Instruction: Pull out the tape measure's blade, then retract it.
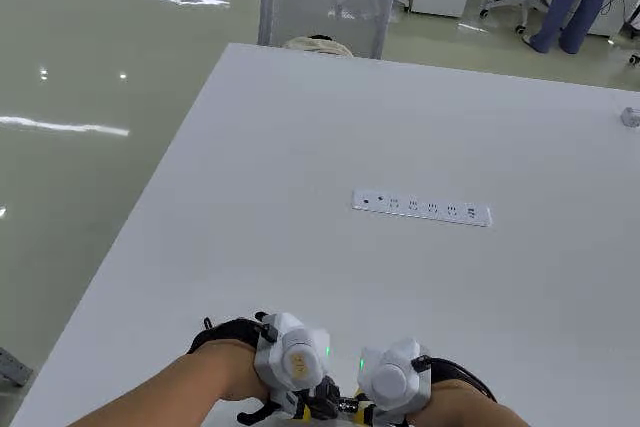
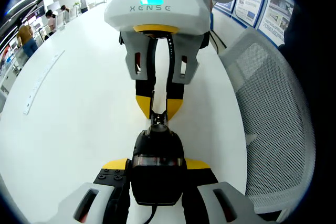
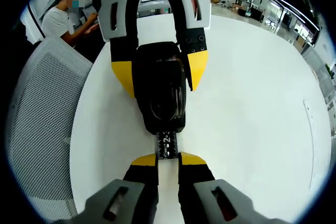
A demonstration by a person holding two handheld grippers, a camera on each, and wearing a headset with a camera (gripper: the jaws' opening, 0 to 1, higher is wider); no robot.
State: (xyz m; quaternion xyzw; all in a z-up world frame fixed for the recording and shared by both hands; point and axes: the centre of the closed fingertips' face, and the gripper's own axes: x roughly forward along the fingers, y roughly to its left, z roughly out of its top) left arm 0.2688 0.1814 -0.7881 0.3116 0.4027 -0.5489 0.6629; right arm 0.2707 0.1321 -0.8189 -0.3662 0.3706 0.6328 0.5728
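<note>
Left tongs (image 2: 157, 164), bottom centre of left gripper view, clamped on the chunky black tape measure case (image 2: 157, 182) to anchor it. Right tongs (image 3: 168, 159), bottom of right gripper view, pinched nearly closed on the short exposed dark numbered blade (image 3: 165, 146), set to draw it away from the case. Both sit low over the white counter (image 3: 252, 103); pull looks barely begun. Flat white power strip (image 1: 421, 208) lies well apart, mid-frame in head view.

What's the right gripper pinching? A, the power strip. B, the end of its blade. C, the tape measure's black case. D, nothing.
B: the right gripper has its jaws closed on the short blade sticking out of the black case, which the left gripper clamps.
</note>
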